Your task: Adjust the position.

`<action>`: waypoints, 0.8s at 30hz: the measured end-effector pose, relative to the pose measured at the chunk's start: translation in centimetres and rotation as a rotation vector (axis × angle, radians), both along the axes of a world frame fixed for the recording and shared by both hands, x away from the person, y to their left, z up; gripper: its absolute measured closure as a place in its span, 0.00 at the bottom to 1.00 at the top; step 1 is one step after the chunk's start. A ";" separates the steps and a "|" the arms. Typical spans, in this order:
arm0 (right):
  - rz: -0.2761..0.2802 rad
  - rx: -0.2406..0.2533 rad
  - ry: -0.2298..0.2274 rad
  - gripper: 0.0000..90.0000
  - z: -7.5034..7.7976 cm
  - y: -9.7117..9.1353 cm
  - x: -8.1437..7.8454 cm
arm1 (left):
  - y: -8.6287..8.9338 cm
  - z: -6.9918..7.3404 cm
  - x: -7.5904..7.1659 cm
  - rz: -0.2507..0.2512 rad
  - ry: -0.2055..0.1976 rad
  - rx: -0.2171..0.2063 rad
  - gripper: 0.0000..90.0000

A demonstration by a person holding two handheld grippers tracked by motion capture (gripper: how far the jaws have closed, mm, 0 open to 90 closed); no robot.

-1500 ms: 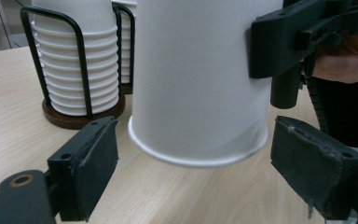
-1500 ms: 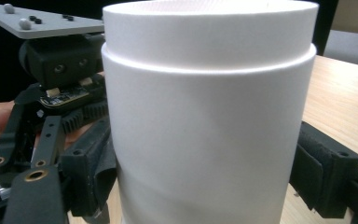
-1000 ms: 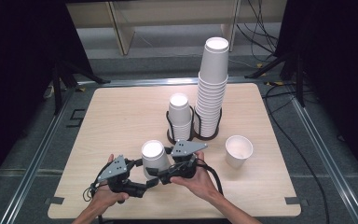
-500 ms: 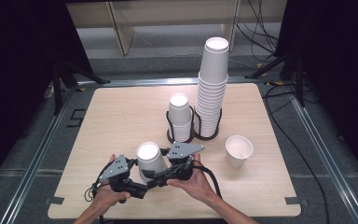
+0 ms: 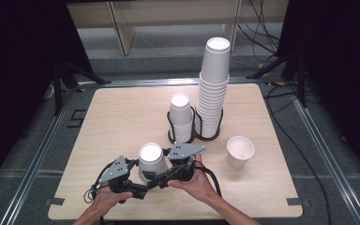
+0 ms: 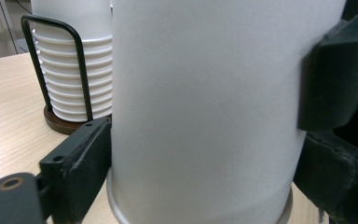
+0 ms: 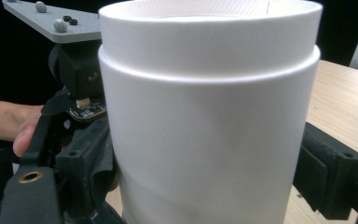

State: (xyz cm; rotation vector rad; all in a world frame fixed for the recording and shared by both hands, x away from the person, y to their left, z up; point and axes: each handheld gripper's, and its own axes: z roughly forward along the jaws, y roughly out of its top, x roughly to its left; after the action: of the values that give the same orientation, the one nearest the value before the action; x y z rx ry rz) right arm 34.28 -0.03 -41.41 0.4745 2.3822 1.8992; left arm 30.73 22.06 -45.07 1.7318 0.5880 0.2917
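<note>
A white paper cup (image 5: 151, 161) stands mouth down near the table's front edge, and a ridge runs round it near its top (image 7: 209, 51). My left gripper (image 5: 145, 183) comes in from the left and grips it low, by the rolled rim (image 6: 205, 154). Its jaws have just been closing, with the cup between them, and both pads press on the wall. My right gripper (image 5: 160, 174) comes in from the right, higher on the same cup (image 7: 205, 158), also shut on it. A hand holds each gripper.
Behind the cup, a black wire holder (image 5: 194, 136) carries a short cup stack (image 5: 180, 117) and a tall one (image 5: 214, 84). A single upright cup (image 5: 240, 151) stands at the right. The wooden table (image 5: 112, 117) ends just in front of the hands.
The held cup sits slightly further left and lower than a second ago. Both hands have stayed where they were.
</note>
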 end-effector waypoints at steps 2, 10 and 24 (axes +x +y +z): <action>-0.009 -0.027 -0.012 0.18 0.2 -0.1 0.0 | -0.1 0.0 0.0 0.000 -0.016 0.007 0.13; -0.001 -0.089 -0.047 0.17 1.8 -0.9 0.1 | 0.0 0.0 -0.1 -0.005 -0.029 0.080 0.15; 0.095 -0.225 -0.042 0.17 4.4 -1.9 0.6 | -0.6 -0.3 -0.5 -0.051 -0.035 0.173 0.16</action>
State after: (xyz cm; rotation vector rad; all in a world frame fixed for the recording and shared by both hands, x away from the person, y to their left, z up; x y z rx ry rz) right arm 34.92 -1.90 -37.04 0.3065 2.5910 1.6278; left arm 30.23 21.47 -45.41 1.9009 0.5044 0.3446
